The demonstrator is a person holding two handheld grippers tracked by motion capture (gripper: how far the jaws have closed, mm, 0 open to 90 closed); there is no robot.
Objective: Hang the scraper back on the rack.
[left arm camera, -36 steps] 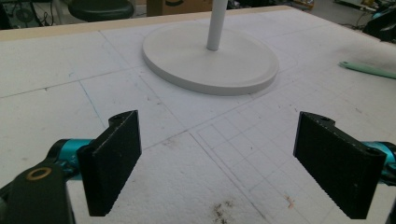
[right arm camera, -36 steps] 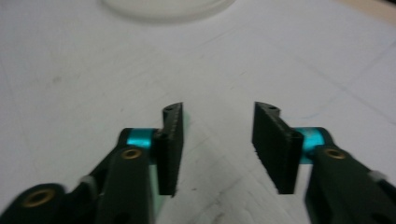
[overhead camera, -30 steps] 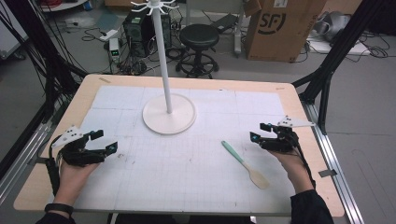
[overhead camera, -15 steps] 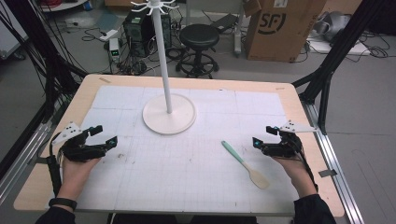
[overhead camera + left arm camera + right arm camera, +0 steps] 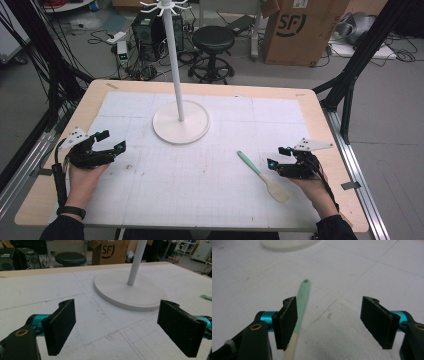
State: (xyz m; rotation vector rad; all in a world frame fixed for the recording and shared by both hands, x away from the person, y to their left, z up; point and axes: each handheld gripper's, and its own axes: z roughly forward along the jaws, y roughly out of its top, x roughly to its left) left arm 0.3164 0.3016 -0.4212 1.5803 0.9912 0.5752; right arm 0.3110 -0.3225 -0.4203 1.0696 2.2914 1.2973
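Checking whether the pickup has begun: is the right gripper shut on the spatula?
No: the right gripper is wide open, and the spatula lies on the table beside its left jaw.

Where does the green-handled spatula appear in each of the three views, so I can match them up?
High view: spatula lower right, beside the right gripper.
Left gripper view: handle tip at the right edge.
Right gripper view: handle runs up centre-left, inside the left jaw.
Shared landmark: white stand base.
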